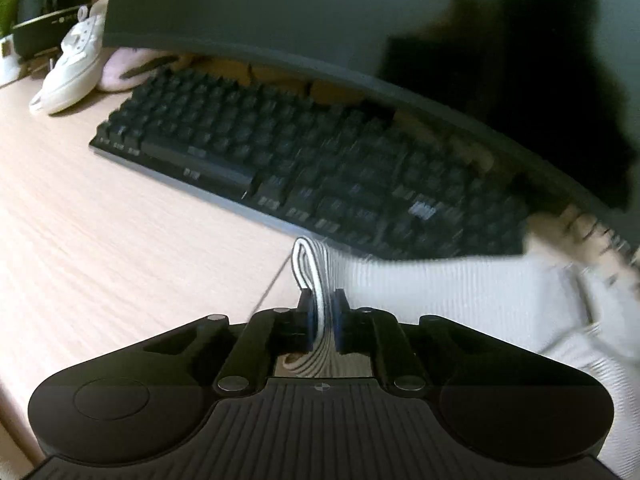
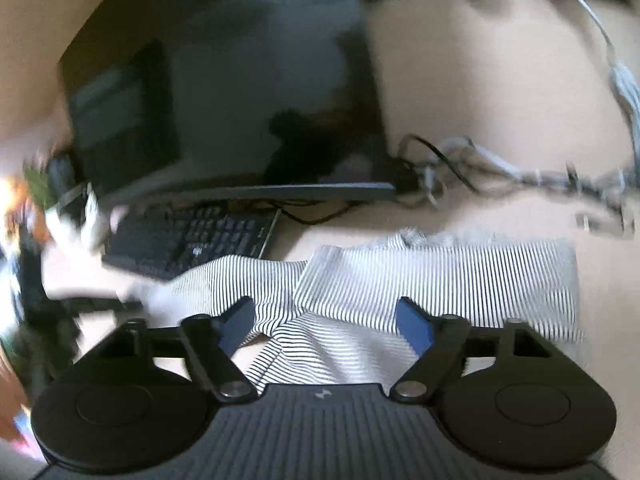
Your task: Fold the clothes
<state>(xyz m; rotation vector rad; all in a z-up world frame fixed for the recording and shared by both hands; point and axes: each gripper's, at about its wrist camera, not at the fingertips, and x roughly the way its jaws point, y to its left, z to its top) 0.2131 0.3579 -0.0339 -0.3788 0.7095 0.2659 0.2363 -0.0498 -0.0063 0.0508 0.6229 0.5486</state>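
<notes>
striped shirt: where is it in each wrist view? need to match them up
Left wrist: striped shirt lower right, an edge pinched in the shut left tool.
Right wrist: centre, spread on the desk under the open right tool.
Shared landmark: black keyboard.

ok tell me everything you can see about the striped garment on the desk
The striped garment is white with thin dark stripes, a soft ribbed-looking knit. It lies partly folded on the pale wooden desk, its far edge overlapping the black keyboard. The left gripper is shut on a bunched edge; the right gripper hovers open above it.
</notes>
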